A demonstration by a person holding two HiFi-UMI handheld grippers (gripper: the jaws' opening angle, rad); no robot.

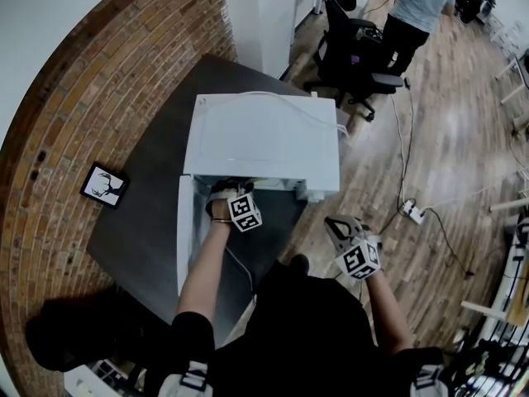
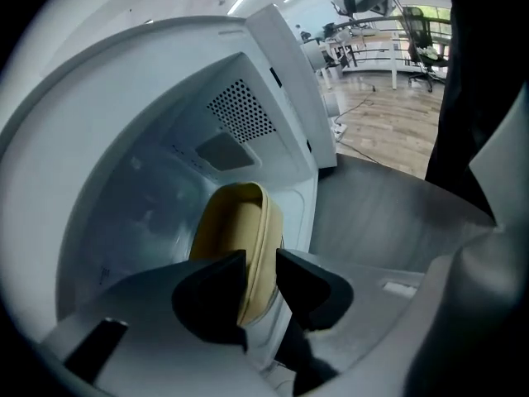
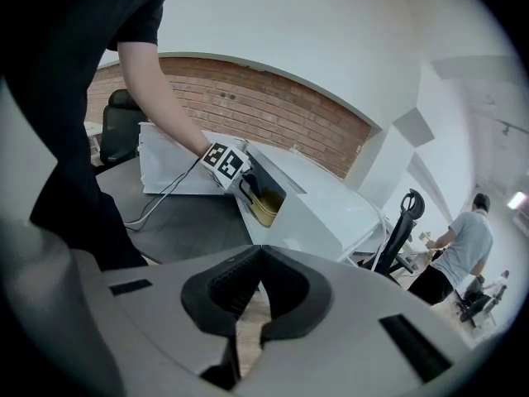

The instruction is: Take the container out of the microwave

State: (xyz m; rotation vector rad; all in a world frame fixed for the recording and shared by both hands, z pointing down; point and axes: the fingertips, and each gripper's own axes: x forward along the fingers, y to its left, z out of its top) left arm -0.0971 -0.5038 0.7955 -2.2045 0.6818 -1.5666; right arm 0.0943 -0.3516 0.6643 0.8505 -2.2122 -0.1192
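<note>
A white microwave (image 1: pixel 264 139) stands on a dark table (image 1: pixel 145 222) with its door (image 1: pixel 188 246) swung open to the left. Inside its cavity (image 2: pixel 157 197) lies a tan-yellow container (image 2: pixel 227 226), also seen as a yellow edge in the right gripper view (image 3: pixel 266 211). My left gripper (image 2: pixel 260 281) reaches into the opening (image 1: pixel 227 191) and is shut on the container's rim, one jaw inside and one outside. My right gripper (image 3: pixel 258 253) is shut on nothing. It hangs off the table's right side over the floor (image 1: pixel 340 226), apart from the microwave.
A framed deer picture (image 1: pixel 104 186) lies on the table's left. A brick wall (image 1: pixel 91 98) runs behind. A black office chair (image 1: pixel 355 52) and a standing person (image 1: pixel 417 7) are at the back right. A power strip (image 1: pixel 413 214) and cables lie on the wooden floor.
</note>
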